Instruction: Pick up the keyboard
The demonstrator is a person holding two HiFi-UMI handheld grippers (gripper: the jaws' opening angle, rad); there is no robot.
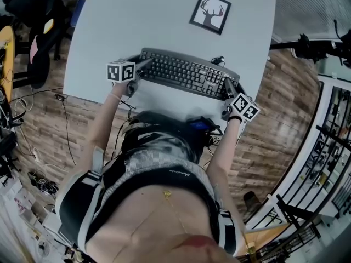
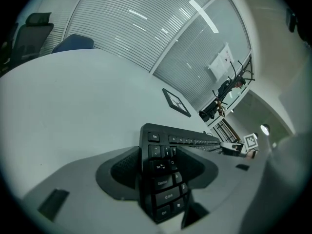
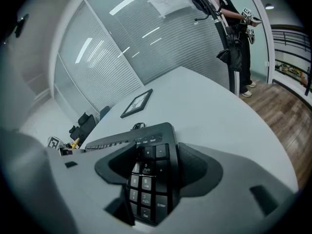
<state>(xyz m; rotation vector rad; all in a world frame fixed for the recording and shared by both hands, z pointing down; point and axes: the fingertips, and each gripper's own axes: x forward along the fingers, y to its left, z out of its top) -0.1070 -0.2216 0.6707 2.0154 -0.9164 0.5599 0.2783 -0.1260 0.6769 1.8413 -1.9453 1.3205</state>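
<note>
A black keyboard lies across the near part of the white table. My left gripper is shut on its left end. In the left gripper view the jaws clamp over the Esc and Ctrl column of the keyboard. My right gripper is shut on the right end. In the right gripper view the jaws close over the number pad of the keyboard. I cannot tell whether the keyboard rests on the table or hangs just above it.
A framed deer picture lies on the table beyond the keyboard. A small cable end sits at the keyboard's back right. Wooden floor lies off the table's right edge. A person stands by the glass wall.
</note>
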